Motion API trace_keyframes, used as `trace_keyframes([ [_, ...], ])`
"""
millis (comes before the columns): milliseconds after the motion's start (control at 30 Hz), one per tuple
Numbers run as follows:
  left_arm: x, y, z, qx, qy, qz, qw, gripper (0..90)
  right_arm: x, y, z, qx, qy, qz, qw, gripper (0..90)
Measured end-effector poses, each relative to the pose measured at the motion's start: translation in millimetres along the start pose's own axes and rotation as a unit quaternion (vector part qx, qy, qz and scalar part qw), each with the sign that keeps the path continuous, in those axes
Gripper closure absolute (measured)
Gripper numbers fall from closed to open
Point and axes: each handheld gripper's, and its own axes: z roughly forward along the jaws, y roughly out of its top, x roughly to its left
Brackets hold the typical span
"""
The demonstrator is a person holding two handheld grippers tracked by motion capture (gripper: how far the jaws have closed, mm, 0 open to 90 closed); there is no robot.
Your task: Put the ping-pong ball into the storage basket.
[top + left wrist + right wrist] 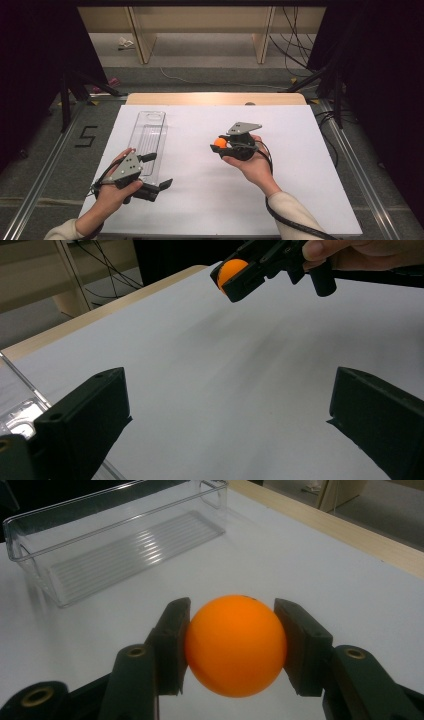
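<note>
An orange ball (235,645) sits clamped between the two black jaws of my right gripper (232,642), which is shut on it. In the high view that right gripper (218,144) hangs over the middle of the white table (300,165) with the orange ball (220,142) at its tip, pointing left toward a clear plastic tray (148,139). My left gripper (157,171) rests at the front left beside the tray's near end, jaws wide open and nothing between them. The left gripper view has the orange ball (233,269) far off in the other gripper.
The clear plastic tray (115,540) is long, narrow and holds nothing. Beyond the table's wooden far edge (215,98) lie floor cables and wooden shelf legs (140,37). Metal rails (45,165) run along both sides of the table.
</note>
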Motion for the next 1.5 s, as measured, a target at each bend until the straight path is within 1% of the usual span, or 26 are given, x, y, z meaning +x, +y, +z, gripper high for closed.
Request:
trace_keyframes([
  [900, 0.0, -0.1, 0.0, 0.000, -0.001, -0.001, 1.0000, 2.3, 3.2, 10.8, 8.4, -0.009, 0.007, -0.001, 0.9999, 51.6],
  [1500, -0.5, 0.1, 0.0, 0.000, -0.004, 0.001, 1.0000, 2.3, 7.8, 17.7, 17.1, -0.013, 0.013, -0.003, 0.9998, 51.6],
])
